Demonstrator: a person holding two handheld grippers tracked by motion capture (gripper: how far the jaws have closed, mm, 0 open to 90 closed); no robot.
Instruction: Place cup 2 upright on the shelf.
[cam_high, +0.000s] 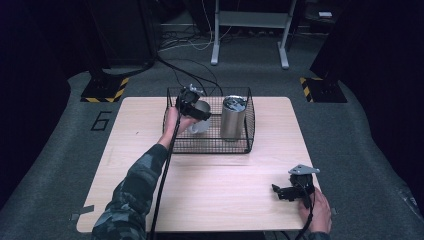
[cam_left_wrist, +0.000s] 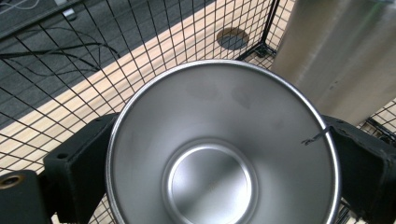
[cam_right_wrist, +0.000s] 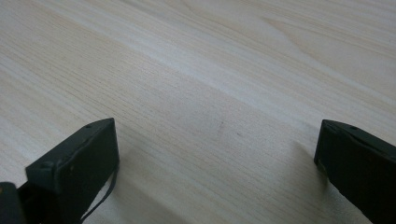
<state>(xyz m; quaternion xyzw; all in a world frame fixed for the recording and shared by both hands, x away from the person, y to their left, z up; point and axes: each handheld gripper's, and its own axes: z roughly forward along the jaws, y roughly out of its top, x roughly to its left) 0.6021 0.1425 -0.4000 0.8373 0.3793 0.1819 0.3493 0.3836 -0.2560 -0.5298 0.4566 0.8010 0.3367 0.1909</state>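
Observation:
A black wire basket (cam_high: 250, 120) stands at the back middle of the wooden table (cam_high: 210, 180). Inside it, at the right, a tall steel tumbler (cam_high: 233, 118) stands upright. My left gripper (cam_high: 196, 111) is over the basket's left half, shut on a steel cup (cam_left_wrist: 219, 149). The left gripper view looks into the cup's open mouth, with a jaw on each side of its wall and the tumbler (cam_left_wrist: 341, 51) just beyond. My right gripper (cam_right_wrist: 217, 154) rests low on the table's front right, in the high view (cam_high: 281, 192), open with bare wood between its jaws.
A white object (cam_high: 199, 127) lies in the basket under the left gripper. Cables run across the grey floor behind the table. A metal stand (cam_high: 250, 22) is at the back. Yellow-black floor plates (cam_high: 102, 92) sit at both rear corners.

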